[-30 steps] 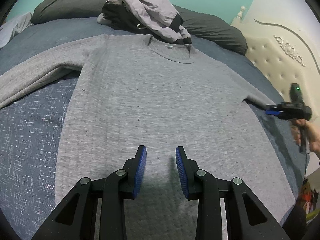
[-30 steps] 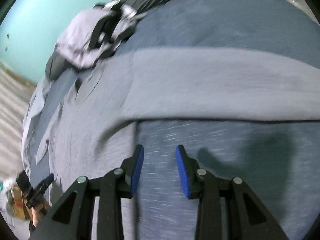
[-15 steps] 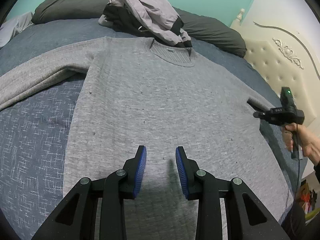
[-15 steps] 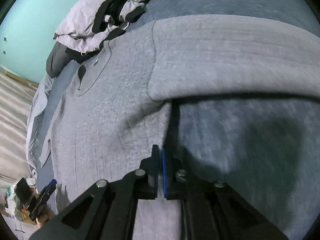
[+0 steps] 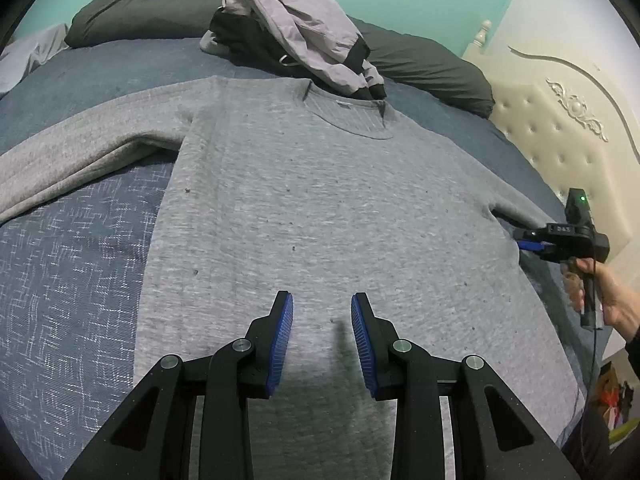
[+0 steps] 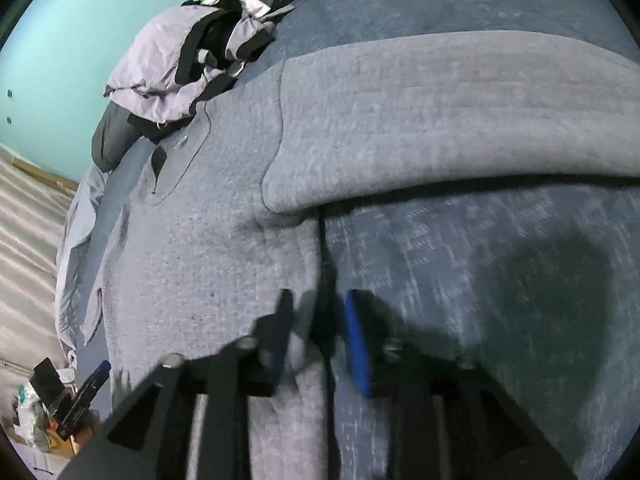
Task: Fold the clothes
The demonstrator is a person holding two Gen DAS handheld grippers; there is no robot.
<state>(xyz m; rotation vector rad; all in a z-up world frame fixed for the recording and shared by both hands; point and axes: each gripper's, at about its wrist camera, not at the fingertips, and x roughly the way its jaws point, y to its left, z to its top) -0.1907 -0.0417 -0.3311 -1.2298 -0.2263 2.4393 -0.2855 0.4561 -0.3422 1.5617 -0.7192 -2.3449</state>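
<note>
Blue bedding [image 5: 80, 264] carries a grey sweater [image 5: 320, 208] spread flat, collar toward the far edge beside a heaped jacket [image 5: 296, 36], both sleeves laid outward. Soft and limp, it is judged best pinched at seams or hem. The left gripper [image 5: 322, 334] hangs parted and empty over the hem; the right gripper [image 6: 320, 336], blurred, is parted astride the side seam below the armpit.

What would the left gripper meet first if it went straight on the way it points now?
Most likely the grey sweater spread on the bed: the open left gripper points across its front panel, with nothing between them. Further along that line lies the crumpled jacket, but depth is hard to judge.
</note>
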